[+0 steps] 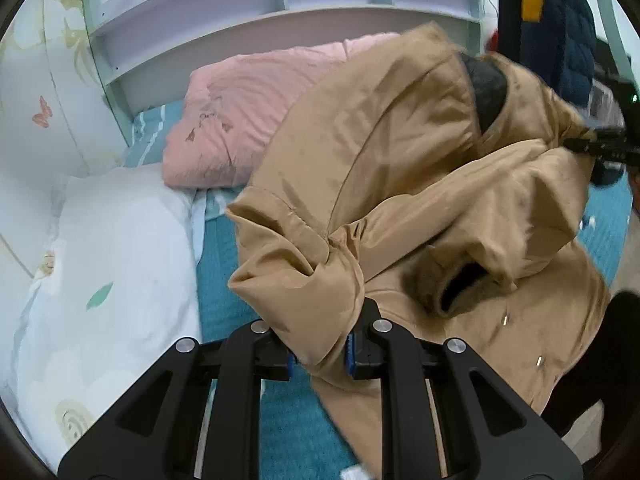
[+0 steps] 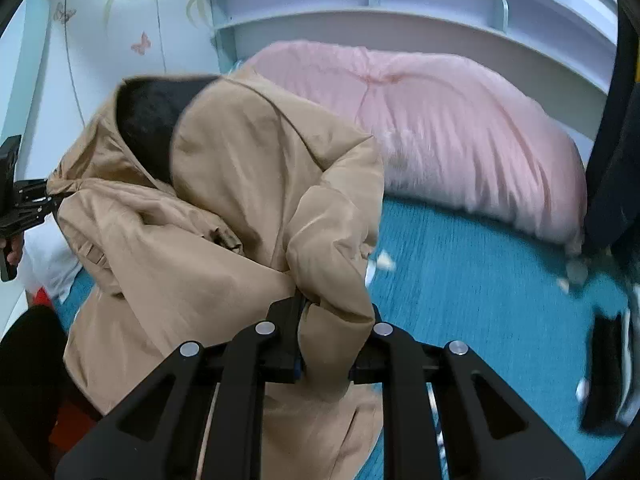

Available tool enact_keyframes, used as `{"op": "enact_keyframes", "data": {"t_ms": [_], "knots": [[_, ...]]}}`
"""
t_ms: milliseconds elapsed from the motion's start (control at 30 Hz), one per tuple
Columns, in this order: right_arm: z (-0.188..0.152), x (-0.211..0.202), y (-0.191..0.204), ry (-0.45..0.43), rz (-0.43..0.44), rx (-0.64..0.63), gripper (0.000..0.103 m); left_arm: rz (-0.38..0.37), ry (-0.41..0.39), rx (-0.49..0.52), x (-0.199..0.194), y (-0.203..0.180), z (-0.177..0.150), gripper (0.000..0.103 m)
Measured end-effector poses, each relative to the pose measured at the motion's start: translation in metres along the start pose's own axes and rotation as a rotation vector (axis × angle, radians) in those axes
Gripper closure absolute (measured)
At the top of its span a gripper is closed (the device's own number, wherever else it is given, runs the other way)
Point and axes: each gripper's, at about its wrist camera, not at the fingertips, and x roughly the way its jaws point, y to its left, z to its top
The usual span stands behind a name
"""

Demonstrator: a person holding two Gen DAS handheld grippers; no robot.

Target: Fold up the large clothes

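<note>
The tan hooded coat (image 1: 400, 184) is held bunched above the teal bed sheet (image 1: 232, 280); its fabric is pinched tight in the left gripper (image 1: 320, 354) and right gripper (image 2: 326, 354), apparently so one side can be folded over.

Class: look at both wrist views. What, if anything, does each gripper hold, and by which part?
Both hold the tan coat. The left gripper and right gripper each pinch a bunched fold of its fabric; which part of the coat cannot be told.
</note>
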Motion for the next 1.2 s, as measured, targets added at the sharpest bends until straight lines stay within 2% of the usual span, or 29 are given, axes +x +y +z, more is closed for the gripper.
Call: {"op": "enact_keyframes", "data": {"t_ms": [133, 233, 333, 500, 600, 633, 667, 733, 800, 833, 867, 967, 1033, 1100, 1167, 1200], "knots": [[-0.035, 0.000, 0.018, 0.057, -0.014, -0.023, 0.088, -0.005, 0.041, -0.002, -0.009, -0.016, -0.033, 0.087], [-0.061, -0.001, 0.028, 0.079, -0.026, -0.026, 0.087, 0.020, 0.072, 0.044, -0.009, -0.034, -0.062, 0.086], [-0.088, 0.001, 0.031, 0.100, -0.043, -0.004, 0.085, 0.015, 0.099, 0.027, -0.009, -0.041, -0.087, 0.085], [-0.129, -0.010, 0.034, 0.106, -0.097, 0.050, 0.067, 0.034, 0.153, 0.045, -0.011, -0.057, -0.130, 0.077], [-0.153, -0.018, 0.034, 0.127, -0.130, 0.091, 0.057, 0.041, 0.187, 0.039, -0.016, -0.063, -0.149, 0.068], [-0.159, -0.020, 0.035, 0.141, -0.139, 0.099, 0.055, 0.048, 0.190, 0.038, -0.020, -0.064, -0.151, 0.060], [-0.164, -0.021, 0.035, 0.152, -0.145, 0.103, 0.054, 0.061, 0.183, 0.040, -0.026, -0.066, -0.153, 0.054], [-0.175, -0.032, 0.036, 0.175, -0.158, 0.111, 0.052, 0.065, 0.172, 0.033, -0.038, -0.067, -0.155, 0.048], [-0.180, -0.046, 0.038, 0.194, -0.184, 0.116, 0.050, 0.087, 0.195, 0.031, -0.054, -0.065, -0.156, 0.039], [-0.181, -0.053, 0.038, 0.207, -0.200, 0.114, 0.047, 0.086, 0.185, 0.015, -0.062, -0.062, -0.156, 0.034], [-0.182, -0.061, 0.038, 0.243, -0.224, 0.113, 0.044, 0.090, 0.178, -0.017, -0.075, -0.057, -0.157, 0.025], [-0.185, -0.085, 0.033, 0.263, -0.264, 0.114, 0.042, 0.145, 0.209, -0.115, -0.100, -0.040, -0.160, 0.021], [-0.181, -0.099, 0.027, 0.274, -0.324, 0.129, 0.040, 0.149, 0.175, -0.162, -0.113, -0.037, -0.151, 0.021], [-0.165, -0.112, 0.028, 0.225, -0.339, 0.156, 0.040, 0.156, 0.121, -0.187, -0.124, -0.037, -0.133, 0.021], [-0.141, -0.118, 0.035, 0.142, -0.268, 0.220, 0.040, 0.187, 0.041, -0.202, -0.132, -0.043, -0.107, 0.019], [-0.130, -0.114, 0.041, 0.110, -0.233, 0.248, 0.038, 0.162, 0.026, -0.205, -0.127, -0.049, -0.091, 0.019]]}}
